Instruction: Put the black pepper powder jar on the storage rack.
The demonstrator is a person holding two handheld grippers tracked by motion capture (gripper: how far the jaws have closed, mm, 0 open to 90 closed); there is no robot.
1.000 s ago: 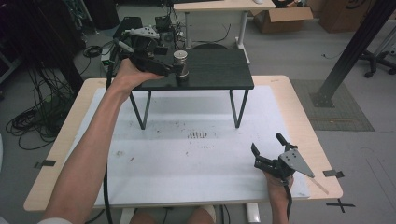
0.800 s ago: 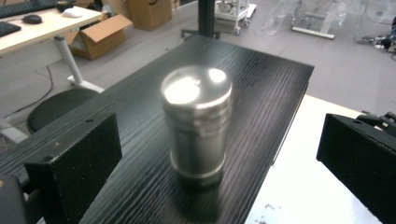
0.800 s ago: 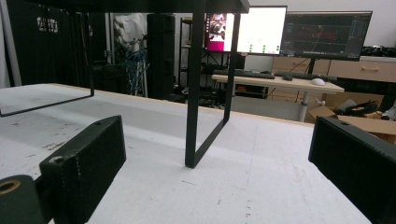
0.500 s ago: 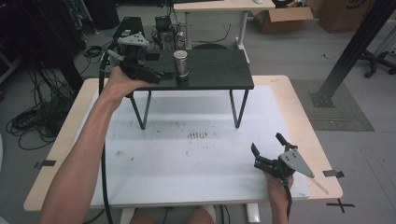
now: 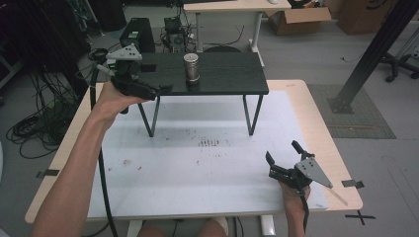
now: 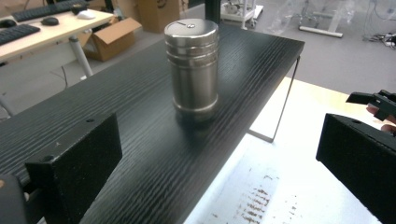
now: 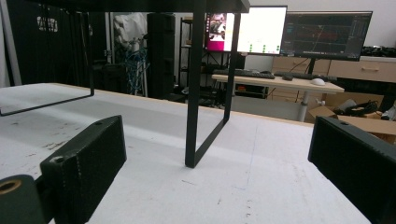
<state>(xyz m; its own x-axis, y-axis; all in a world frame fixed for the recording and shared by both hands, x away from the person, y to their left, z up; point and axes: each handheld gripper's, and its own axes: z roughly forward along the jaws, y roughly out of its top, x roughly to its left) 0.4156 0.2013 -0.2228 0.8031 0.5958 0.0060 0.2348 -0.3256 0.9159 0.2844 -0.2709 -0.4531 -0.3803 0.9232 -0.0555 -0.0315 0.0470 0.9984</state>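
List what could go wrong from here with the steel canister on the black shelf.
The steel canister is tall and narrow, so a brush from the open left gripper might tip it. It stands near the black shelf front edge, so a topple might roll it off. The right gripper waits too far away to catch it.

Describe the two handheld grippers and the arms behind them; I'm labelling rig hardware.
Both the left gripper and right gripper are black, with two blocky rectangular jaws and a grey three-cornered plate on top. A black cable trails from each. The forearms are bare, with no sleeves in view.
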